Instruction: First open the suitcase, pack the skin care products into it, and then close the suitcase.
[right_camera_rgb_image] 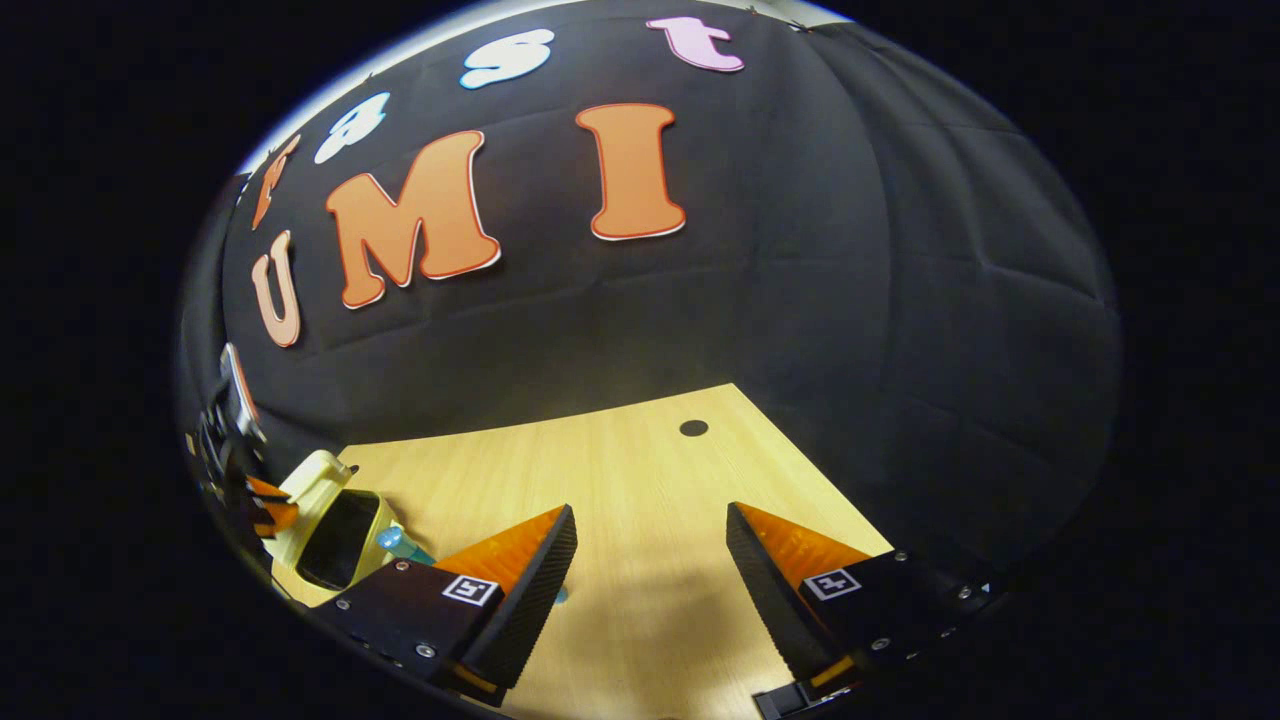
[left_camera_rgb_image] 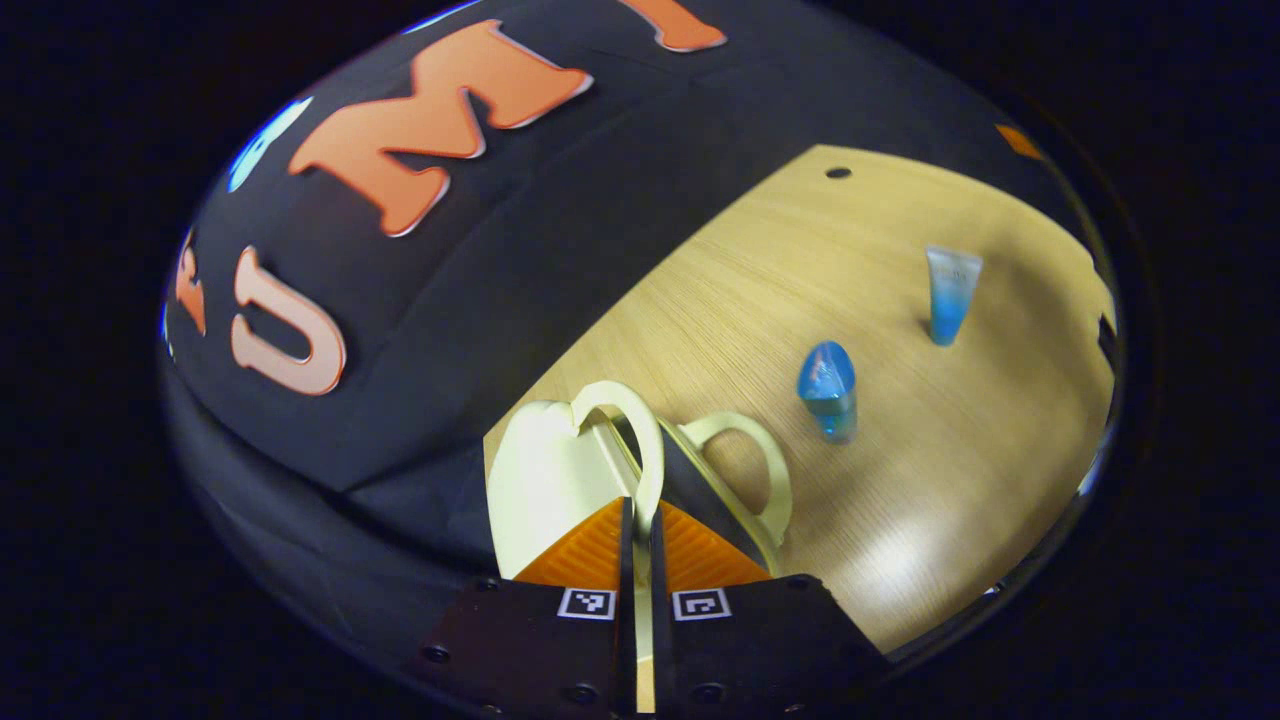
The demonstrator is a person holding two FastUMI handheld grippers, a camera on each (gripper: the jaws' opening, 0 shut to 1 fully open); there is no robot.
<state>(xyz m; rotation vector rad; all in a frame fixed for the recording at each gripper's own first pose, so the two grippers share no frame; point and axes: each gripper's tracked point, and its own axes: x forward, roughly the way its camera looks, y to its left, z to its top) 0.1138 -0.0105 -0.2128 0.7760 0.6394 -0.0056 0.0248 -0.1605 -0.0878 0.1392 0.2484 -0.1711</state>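
Observation:
A small pale yellow suitcase (left_camera_rgb_image: 545,480) stands on the wooden table (left_camera_rgb_image: 900,500), its two halves parted a little so a dark gap shows. My left gripper (left_camera_rgb_image: 640,508) is shut on the nearer handle loop (left_camera_rgb_image: 640,430); the other loop (left_camera_rgb_image: 770,470) hangs free. A blue drop-shaped bottle (left_camera_rgb_image: 828,392) and a clear-and-blue tube (left_camera_rgb_image: 950,295) stand to the right. In the right gripper view the suitcase (right_camera_rgb_image: 318,490) sits at the far left, with its dark inside (right_camera_rgb_image: 335,540) facing up and the left gripper (right_camera_rgb_image: 262,512) at it. The bottle (right_camera_rgb_image: 402,545) peeks past my open right gripper (right_camera_rgb_image: 652,515), which holds nothing.
The black cloth wall (left_camera_rgb_image: 480,280) runs close behind the suitcase and along the table's far edges. A small dark hole (right_camera_rgb_image: 693,428) marks the tabletop near its back corner. Bare wood (right_camera_rgb_image: 640,600) lies under the right gripper.

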